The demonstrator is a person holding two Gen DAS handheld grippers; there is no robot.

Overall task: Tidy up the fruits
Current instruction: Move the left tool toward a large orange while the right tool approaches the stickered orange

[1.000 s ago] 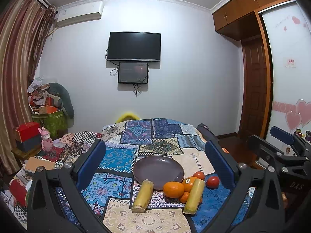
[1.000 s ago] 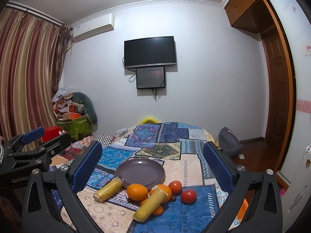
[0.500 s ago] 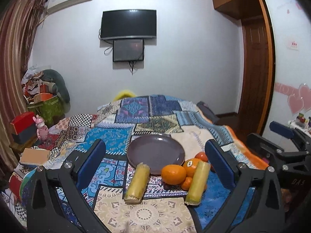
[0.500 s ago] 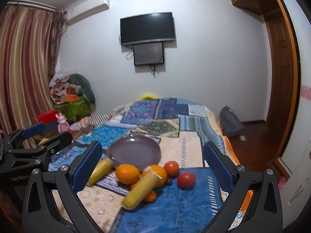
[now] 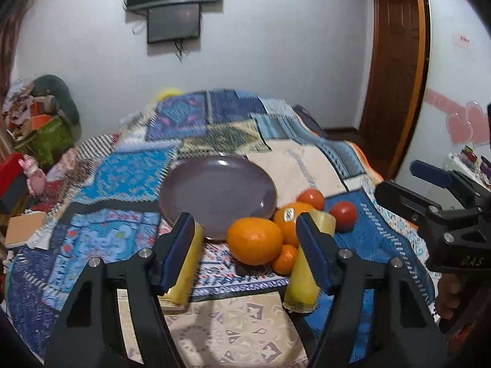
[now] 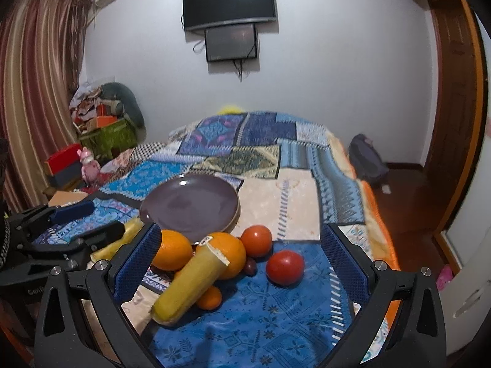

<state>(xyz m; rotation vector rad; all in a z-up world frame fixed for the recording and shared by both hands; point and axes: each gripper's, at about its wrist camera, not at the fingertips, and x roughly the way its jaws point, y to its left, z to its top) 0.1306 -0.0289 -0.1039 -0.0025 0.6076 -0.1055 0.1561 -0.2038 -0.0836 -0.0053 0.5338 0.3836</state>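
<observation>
both our grippers have come down and closer to the fruits since a second ago, and the plate and fruits now look bigger in both views. our left gripper point(image 5: 245, 242) was wide apart then; now its jaws are closing, about half way, with nothing pressed between them. in the left wrist view a big orange point(image 5: 254, 240) shows in the gap between the blue pads point(image 5: 179, 250), but it lies further away on the bed and is not touched.

our right gripper point(image 6: 241, 256) is wide open and holds nothing. between its pads we see a yellow corn piece point(image 6: 190, 285) that leans on a second orange with a sticker point(image 6: 228, 254), and a small mandarin point(image 6: 210, 299) just beside the corn's lower end.

the fruits lie together on the patchwork blanket point(image 6: 294, 196) of the bed, near its front edge. the purple plate point(image 5: 218, 193) is on the blanket just behind them, and it carries nothing. the big orange touches the plate's front rim. two tomatoes point(image 6: 285, 266) lie to the right of the oranges, one of them close to the plate and the other more to the front. another corn piece point(image 5: 187, 263) lies at the left of the plate, partly hidden behind the left gripper's pad.

in the right wrist view the left gripper shows at the left edge, over this second corn piece.
</observation>
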